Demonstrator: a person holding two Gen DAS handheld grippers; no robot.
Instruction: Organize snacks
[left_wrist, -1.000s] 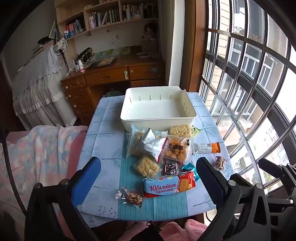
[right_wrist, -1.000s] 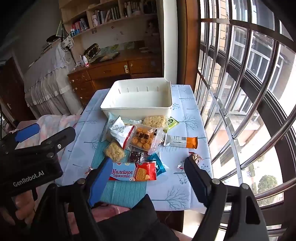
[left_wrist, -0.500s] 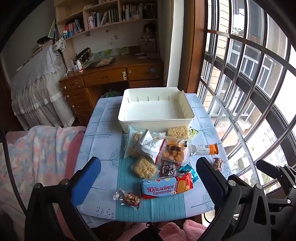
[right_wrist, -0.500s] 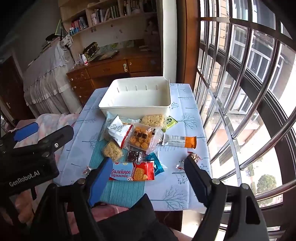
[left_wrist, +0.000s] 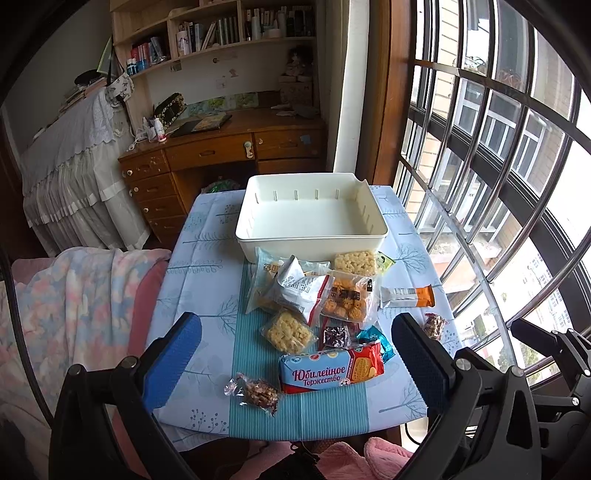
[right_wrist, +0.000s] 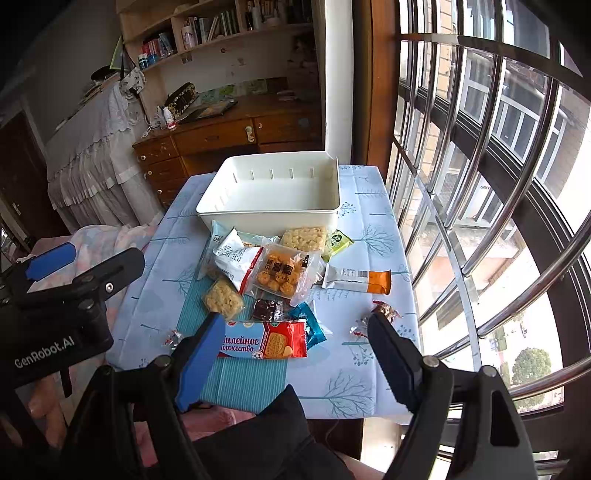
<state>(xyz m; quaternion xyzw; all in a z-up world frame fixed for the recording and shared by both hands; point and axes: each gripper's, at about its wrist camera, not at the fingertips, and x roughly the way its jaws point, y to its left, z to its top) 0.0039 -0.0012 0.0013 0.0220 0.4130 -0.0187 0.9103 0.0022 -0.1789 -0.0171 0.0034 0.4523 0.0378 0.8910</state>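
Taking the white bin (left_wrist: 312, 236) at the far end of the counter (left_wrist: 195, 266) as the mark, and reading from left to right: the left tool (left_wrist: 295, 354) hangs above the near edge with its blue-padded jaws standing wide apart and nothing between them, and a small nut cluster in clear wrap (left_wrist: 255, 392) lies nearest it, on the near left of the heap. All the snacks lie on the near side of the bin, none inside it. Just in front of the bin's near wall sit a white pouch (left_wrist: 301, 290), a clear bag of biscuits (left_wrist: 347, 297) and a puffed-rice square (left_wrist: 355, 262). Closer to the person lies the red biscuit pack (right_wrist: 271, 339), its long axis running crosswise, parallel to the bin's near wall. Further right an orange-ended bar (right_wrist: 358, 279) lies alone, also crosswise. The right tool (right_wrist: 291, 354) is likewise spread open and empty; the red pack lies straight ahead between its jaws, so I judge the right hand better placed for it, though its jaws span the pack's long axis.
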